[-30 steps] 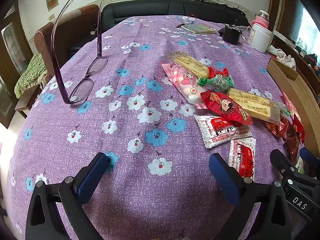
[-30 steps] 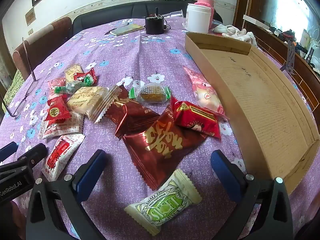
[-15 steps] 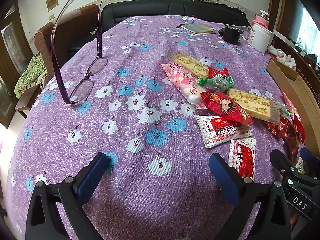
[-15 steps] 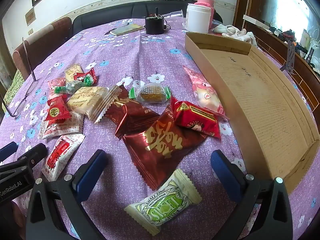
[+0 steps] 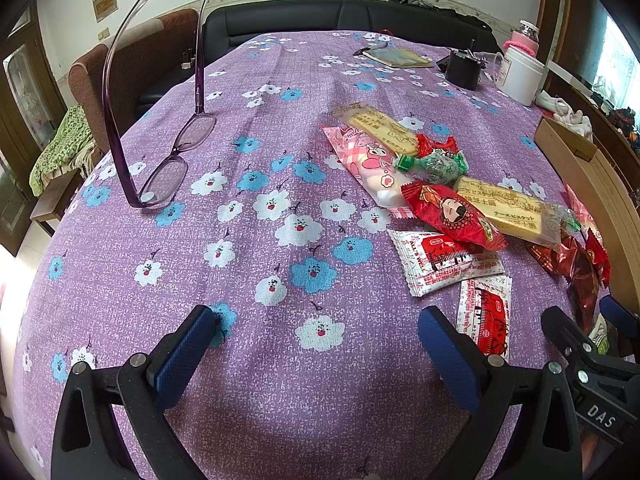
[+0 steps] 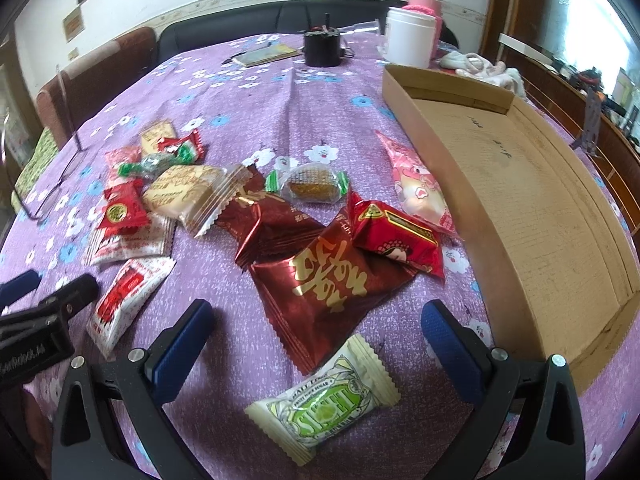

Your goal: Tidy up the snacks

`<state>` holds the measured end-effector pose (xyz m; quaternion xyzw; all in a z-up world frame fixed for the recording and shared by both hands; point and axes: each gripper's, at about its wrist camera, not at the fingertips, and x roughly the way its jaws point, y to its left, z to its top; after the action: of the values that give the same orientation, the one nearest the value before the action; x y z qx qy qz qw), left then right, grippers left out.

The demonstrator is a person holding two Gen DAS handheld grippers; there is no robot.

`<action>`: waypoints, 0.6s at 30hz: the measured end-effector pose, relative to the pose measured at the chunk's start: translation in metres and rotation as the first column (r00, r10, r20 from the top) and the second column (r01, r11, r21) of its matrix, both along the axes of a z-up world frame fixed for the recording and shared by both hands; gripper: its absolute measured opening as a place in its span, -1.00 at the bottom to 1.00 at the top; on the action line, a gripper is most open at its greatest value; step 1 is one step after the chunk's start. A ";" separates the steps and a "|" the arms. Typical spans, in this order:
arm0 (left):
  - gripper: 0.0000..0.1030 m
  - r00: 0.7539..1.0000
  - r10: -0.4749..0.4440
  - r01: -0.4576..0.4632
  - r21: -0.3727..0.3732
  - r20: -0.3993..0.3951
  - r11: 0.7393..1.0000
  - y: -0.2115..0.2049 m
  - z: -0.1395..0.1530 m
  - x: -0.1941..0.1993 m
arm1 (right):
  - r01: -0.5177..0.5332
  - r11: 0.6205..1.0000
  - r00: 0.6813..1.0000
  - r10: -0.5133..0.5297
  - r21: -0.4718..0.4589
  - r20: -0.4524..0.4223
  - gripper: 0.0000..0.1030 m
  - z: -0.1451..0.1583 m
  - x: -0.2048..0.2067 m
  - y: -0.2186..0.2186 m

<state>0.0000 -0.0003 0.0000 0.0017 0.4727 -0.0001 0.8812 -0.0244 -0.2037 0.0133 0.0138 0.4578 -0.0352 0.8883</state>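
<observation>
The tablecloth (image 5: 280,92) is purple, sprinkled with white and blue flowers with red centres. Ahead and left of the left gripper (image 5: 316,344) — black frame, blue pads — lie glasses (image 5: 168,168) with translucent purple rims. To its right front: a pink-checked packet (image 5: 368,164), a bright red one with a cartoon face (image 5: 452,212), a pale yellow biscuit pack (image 5: 508,210), and two white wrappers with red print (image 5: 444,260).

Between the right gripper's (image 6: 316,336) blue pads sits a cream packet with lime-green lettering (image 6: 324,400); just beyond it, a dark red foil pouch with gold characters (image 6: 328,280). To the right — a plain brown cardboard tray (image 6: 540,200). Far ahead, a white jar (image 6: 410,38) and black pot (image 6: 322,48).
</observation>
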 end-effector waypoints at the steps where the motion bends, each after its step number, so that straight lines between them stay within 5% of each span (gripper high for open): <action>1: 0.99 1.000 0.000 0.000 0.000 0.000 1.000 0.000 0.000 0.000 | -0.008 1.000 1.000 0.008 0.000 -0.001 1.00 0.000 0.000 0.002; 18: 0.99 1.000 0.000 0.000 0.000 0.000 1.000 0.000 0.000 0.000 | -0.044 0.999 0.999 0.044 0.013 -0.006 1.00 0.001 -0.003 -0.002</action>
<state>0.0000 -0.0002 0.0000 0.0015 0.4727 -0.0002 0.8812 -0.0273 -0.2058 0.0145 0.0092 0.4609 -0.0126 0.8873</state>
